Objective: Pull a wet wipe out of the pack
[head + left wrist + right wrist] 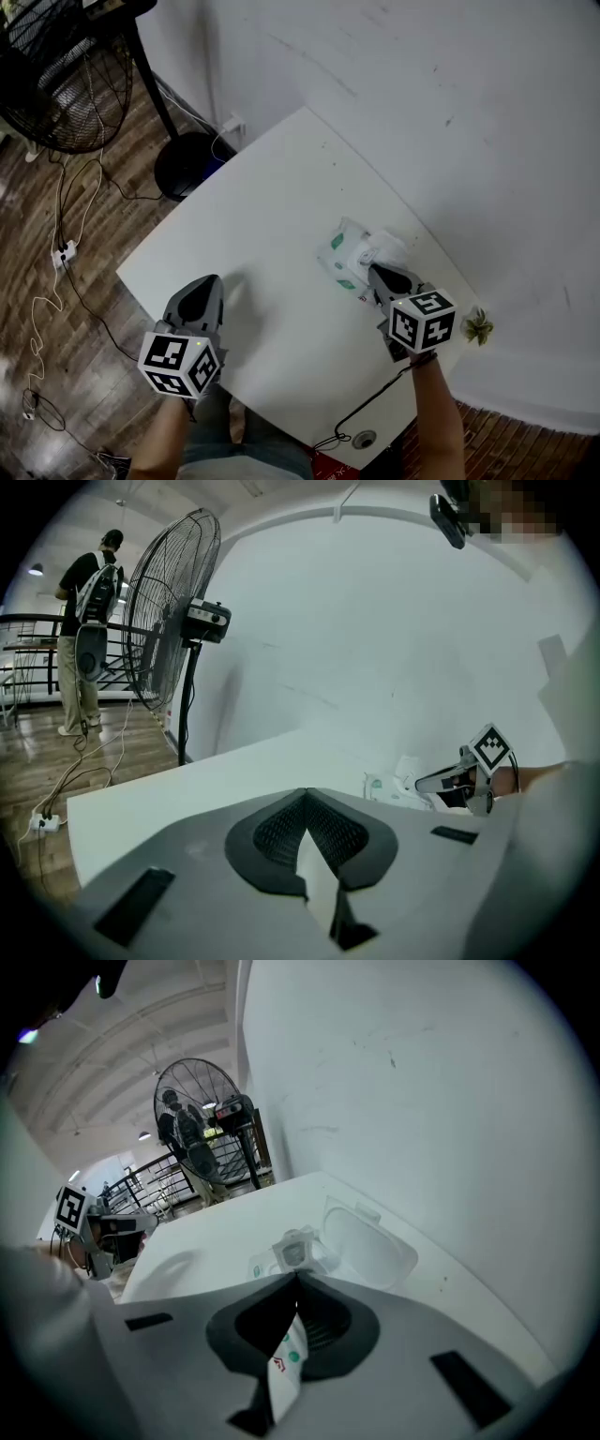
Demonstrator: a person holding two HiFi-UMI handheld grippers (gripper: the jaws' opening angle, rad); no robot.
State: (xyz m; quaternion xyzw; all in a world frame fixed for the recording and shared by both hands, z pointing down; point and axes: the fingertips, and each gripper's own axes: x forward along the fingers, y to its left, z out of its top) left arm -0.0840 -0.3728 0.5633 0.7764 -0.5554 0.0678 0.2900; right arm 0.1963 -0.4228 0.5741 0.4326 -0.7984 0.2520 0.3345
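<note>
Wet wipe pack [342, 259] lying flat toward the far right of the white bench [272, 202], its hinged lid [371, 1241] thrown open on the wall side. A small pale tuft, probably the leading wet wipe [294, 1249], stands up from the dispensing slot.

The right gripper [298, 1279] is over the pack, its jaws brought together at the tips and touching the foot of that tuft. No view shows whether any of the ply is actually nipped. The left gripper [215, 281] is low over the near left of the bench, well apart from the pack, jaws closed with nothing between them.

Step in hand, as judged: drawing the wipe from the slot.

- The tips should take the tuft low down, where the ply is doubled, since a pinch at the thin edge is likely to tear.
- The pull should run straight up out of the slot rather than sideways across the plastic rim, and slowly, so that the next wipe feeds instead of bunching.
- The pack is light and nothing pins it, so it may lift with the wipe. Bringing the left gripper across to press on the wrapper beside the lid would prevent this.
</note>
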